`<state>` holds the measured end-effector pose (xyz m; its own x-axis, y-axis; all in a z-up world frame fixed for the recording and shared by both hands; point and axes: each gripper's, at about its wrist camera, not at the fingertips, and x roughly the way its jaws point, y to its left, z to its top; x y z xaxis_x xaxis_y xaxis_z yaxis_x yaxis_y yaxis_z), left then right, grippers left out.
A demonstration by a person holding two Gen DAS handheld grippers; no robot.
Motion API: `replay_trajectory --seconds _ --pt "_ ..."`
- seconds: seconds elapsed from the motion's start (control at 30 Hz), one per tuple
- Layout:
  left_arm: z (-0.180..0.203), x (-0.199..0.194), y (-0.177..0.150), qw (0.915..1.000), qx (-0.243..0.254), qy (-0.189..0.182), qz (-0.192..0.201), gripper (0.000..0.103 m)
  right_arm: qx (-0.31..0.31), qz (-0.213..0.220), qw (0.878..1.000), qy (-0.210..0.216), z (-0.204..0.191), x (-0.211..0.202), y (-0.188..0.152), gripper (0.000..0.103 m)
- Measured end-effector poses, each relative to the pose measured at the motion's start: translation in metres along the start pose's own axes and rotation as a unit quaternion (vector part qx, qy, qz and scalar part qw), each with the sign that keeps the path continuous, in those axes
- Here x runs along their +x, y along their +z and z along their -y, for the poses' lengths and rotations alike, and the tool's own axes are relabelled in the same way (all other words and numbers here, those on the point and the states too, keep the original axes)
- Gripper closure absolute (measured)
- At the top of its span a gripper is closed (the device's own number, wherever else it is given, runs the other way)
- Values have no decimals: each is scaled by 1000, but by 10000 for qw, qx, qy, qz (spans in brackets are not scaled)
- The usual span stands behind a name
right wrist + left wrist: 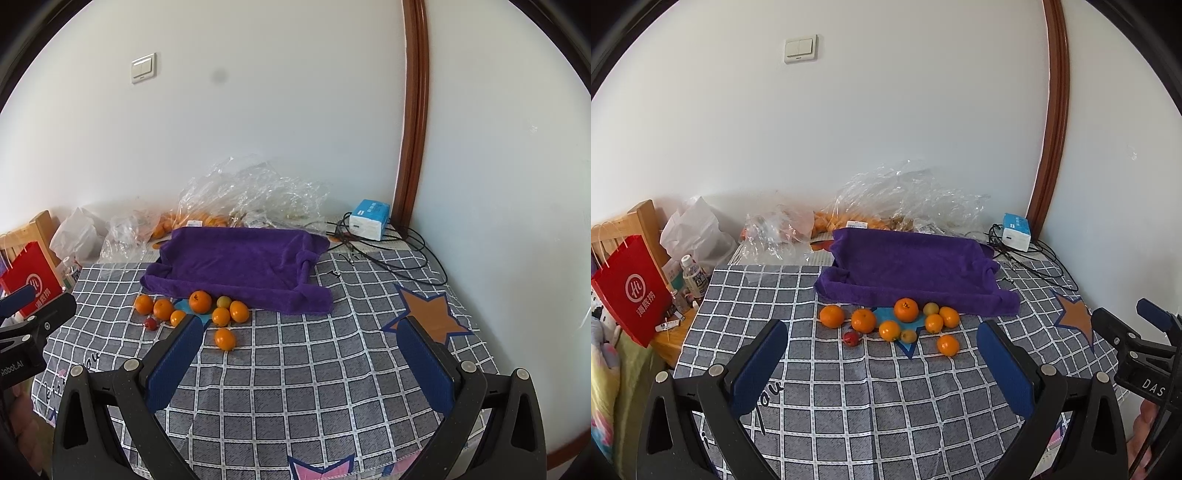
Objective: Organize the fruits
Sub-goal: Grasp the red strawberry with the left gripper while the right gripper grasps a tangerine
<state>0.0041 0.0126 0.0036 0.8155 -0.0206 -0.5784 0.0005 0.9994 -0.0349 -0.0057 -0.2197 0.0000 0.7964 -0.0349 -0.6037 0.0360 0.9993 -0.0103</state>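
Several oranges [906, 309] [200, 301] lie loose on the checked cloth just in front of a purple towel-lined tray [912, 266] [240, 262]. Two small yellow-green fruits [930, 308] [224, 301] and a small red fruit [851, 338] [150, 324] lie among them. One orange [948, 345] [225, 339] sits apart, nearest me. My left gripper [882, 350] is open and empty, held back from the fruit. My right gripper [301, 343] is open and empty, to the right of the fruit; its left finger [177, 362] hides part of the pile.
Clear plastic bags [905, 195] with more oranges lie behind the tray by the wall. A blue-white box [1016, 232] and black cables [388, 251] sit at the back right. A red paper bag [631, 291] and a bottle [692, 275] stand off the table's left edge.
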Motion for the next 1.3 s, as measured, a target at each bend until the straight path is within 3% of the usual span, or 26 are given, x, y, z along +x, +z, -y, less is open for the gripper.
replay_trajectory --seconds 0.47,0.57,0.97,1.17,1.3 --pt "-48 50 -18 9986 -260 417 -187 0 -87 -442 9990 66 -25 68 -24 1" --pt "-60 68 -24 9983 -295 362 -338 6 -112 -581 9980 227 -31 91 -30 5" --pt "-111 137 -56 9931 -618 368 -931 7 -257 -1126 9881 1021 -72 174 -54 31" --pt "-118 160 -65 9907 -759 164 -1119 9 -380 -1359 9837 1113 -89 204 -66 41" --pt "-108 174 -67 9905 -669 9 -1198 9 -386 -1482 9811 1179 -92 220 -72 62"
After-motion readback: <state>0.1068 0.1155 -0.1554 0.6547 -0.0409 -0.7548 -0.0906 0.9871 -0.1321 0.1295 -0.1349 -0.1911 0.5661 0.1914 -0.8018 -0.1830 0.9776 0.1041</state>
